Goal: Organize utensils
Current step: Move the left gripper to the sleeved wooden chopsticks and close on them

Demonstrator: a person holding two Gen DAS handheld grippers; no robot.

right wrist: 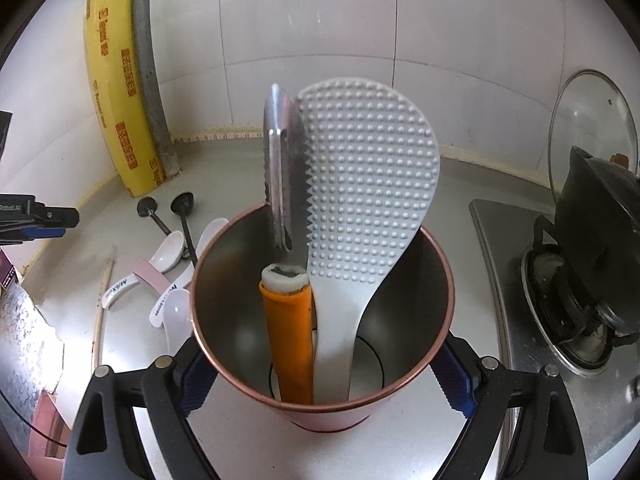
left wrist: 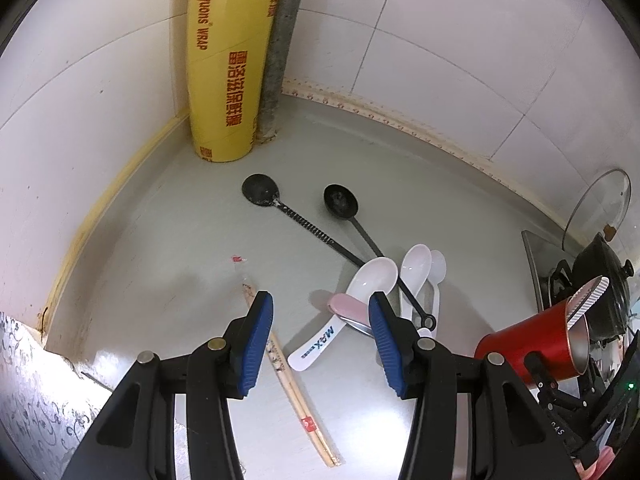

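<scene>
A grey tabletop meets white tiled walls; spoons, ladles and chopsticks lie scattered. The left claw hangs apart, empty. The right claw flanks the red cup; its pads are half-hidden, so contact is unclear.

Black tool frames, ribbed blue pads, silver rivets.

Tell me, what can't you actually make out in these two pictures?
- Right wrist view: whether the right gripper presses the red cup; the cup hides its pads.
- Right wrist view: lower ends of the rice paddle and peeler, sunk inside the cup.
- Left wrist view: the chopsticks' middle, behind the left gripper's finger.
</scene>
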